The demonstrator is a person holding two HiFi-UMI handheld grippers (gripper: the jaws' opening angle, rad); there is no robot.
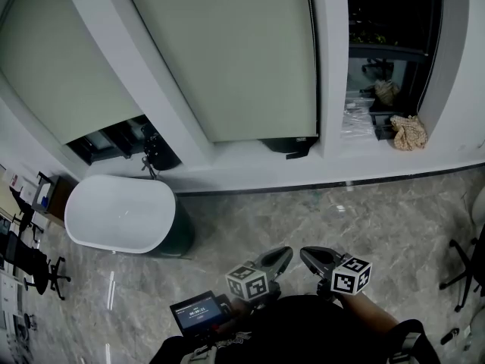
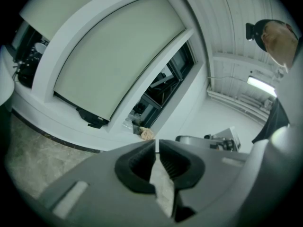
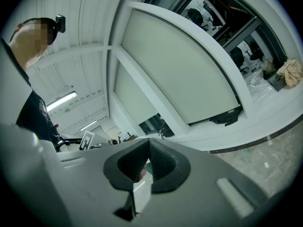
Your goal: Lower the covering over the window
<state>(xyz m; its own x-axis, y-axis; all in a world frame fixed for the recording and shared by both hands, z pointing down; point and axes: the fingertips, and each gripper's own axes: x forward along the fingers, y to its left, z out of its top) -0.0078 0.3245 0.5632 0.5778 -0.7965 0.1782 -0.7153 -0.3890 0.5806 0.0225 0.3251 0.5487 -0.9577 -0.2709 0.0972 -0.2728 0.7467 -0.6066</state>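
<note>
The window wall fills the upper part of the head view, and everything here is placed from the middle blind [image 1: 227, 51]. This pale roller covering hangs nearly to the sill [image 1: 250, 161], with only a dark fitting showing under its lower edge. To its left, past a white pillar, the left blind [image 1: 57, 67] stops well short of the sill, leaving a dark strip of glass bare. To its right is an uncovered window [image 1: 390, 21] with no covering in sight. Judging by the task, one of these two flanking panes is the likely target, though I cannot tell which.

The marble floor [image 1: 318, 211] lies between the middle blind and the person. A white tub [image 1: 117, 214] stands on it, below and to the left of that blind.

The left tool [image 1: 286, 252] and right tool [image 1: 305, 252] sit side by side close to the body, well apart from the middle blind and aimed towards it. Each has its jaws drawn together, the left with the barest slit, and neither grips anything.

The coverings run top to bottom, so the pull goes downward. The left tool lies nearer the left blind, the right tool nearer the bare pane. A thin dark line [image 1: 312, 59] down the middle blind's right edge may be a cord.

A crumpled tan cloth [image 1: 409, 133] rests on the sill to the right.
</note>
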